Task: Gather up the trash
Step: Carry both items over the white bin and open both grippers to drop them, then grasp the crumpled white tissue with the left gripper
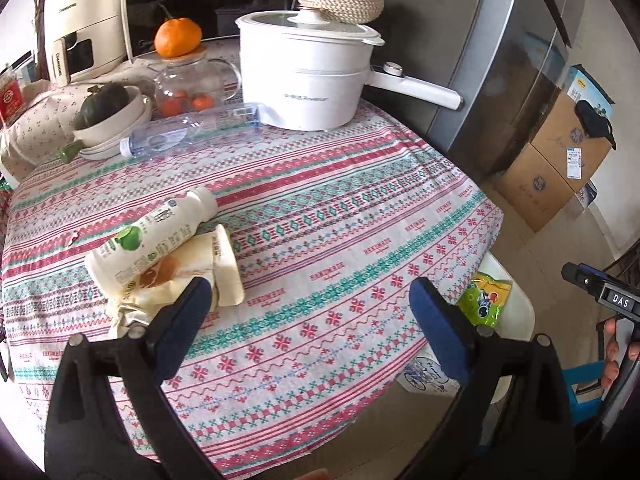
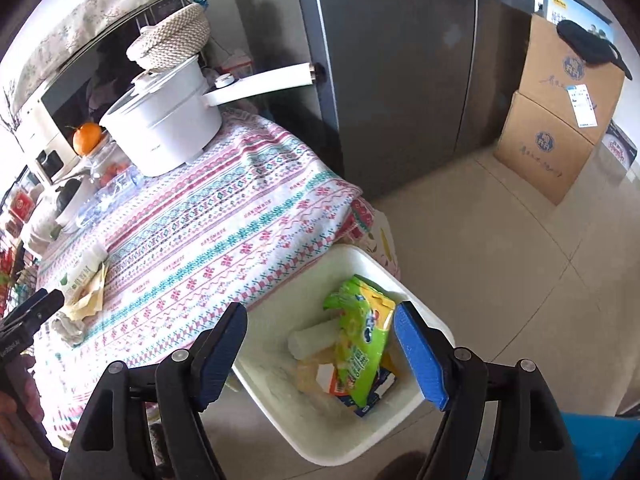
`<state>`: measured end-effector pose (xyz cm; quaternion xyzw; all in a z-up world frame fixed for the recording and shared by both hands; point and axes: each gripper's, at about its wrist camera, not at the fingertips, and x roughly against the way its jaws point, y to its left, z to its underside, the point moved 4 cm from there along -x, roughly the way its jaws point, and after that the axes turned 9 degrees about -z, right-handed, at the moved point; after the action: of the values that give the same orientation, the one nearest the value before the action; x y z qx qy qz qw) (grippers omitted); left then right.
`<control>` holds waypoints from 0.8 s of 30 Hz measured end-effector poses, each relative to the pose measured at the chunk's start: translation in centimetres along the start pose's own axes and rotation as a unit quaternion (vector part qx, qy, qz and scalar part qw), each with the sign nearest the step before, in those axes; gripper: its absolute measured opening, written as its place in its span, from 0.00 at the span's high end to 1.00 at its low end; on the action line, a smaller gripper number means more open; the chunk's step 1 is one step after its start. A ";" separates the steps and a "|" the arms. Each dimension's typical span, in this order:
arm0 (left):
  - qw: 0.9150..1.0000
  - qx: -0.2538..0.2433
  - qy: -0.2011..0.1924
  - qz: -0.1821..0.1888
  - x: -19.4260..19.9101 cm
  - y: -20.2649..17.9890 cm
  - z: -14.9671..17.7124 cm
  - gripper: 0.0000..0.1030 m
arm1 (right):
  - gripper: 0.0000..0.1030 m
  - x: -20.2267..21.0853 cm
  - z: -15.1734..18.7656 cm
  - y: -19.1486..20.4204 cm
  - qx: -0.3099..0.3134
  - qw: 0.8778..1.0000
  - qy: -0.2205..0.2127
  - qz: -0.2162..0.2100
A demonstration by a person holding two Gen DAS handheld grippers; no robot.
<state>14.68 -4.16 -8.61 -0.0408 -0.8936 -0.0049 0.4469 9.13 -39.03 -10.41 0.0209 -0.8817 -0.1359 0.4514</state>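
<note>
Left claw (image 1: 310,320): mine, released, empty.
Right claw (image 2: 320,354): released above bin (image 2: 400,280).
Yogurt bottle (image 1: 152,236): ten o'clock, light, slippery; I'd grip mid-body.
Wrapper (image 1: 228,276): soft, crinkly.

green wrapper (image 2: 362,344) in white bin (image 2: 276,390)

A patterned tablecloth (image 1: 320,216) bears a white pot (image 1: 308,76), milk bottle (image 1: 152,236) and wrappers (image 1: 192,276).

Woven cloth (image 1: 320,216) covers the table, glossy white plastic pot (image 1: 304,80) at its far edge, shiny green foil bag (image 2: 360,344), cardboard boxes (image 2: 560,128).
</note>
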 end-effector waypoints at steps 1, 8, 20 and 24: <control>1.000 0.009 0.002 -0.005 0.0 1.1 -0.1 0.04 | 0.24 -0.4 -0.2 0.7 0.005 1.000 0.000 -0.002; 0.996 0.073 0.031 -0.031 -0.3 9.1 0.0 0.04 | 0.23 -2.9 -1.0 5.8 0.038 0.999 0.005 -0.016; 0.985 0.129 0.110 0.001 -3.5 15.0 2.5 0.05 | 0.22 -7.2 -1.8 12.7 0.074 0.996 0.016 -0.040; 0.982 0.118 0.147 0.023 -5.2 13.9 3.7 0.19 | 0.22 -8.7 -1.5 14.6 0.096 0.994 0.028 -0.041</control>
<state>15.90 9.50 -15.40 -0.0067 -0.8110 0.1049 0.5755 16.70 -23.91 -12.69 0.1035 -0.8763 -0.0684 0.4656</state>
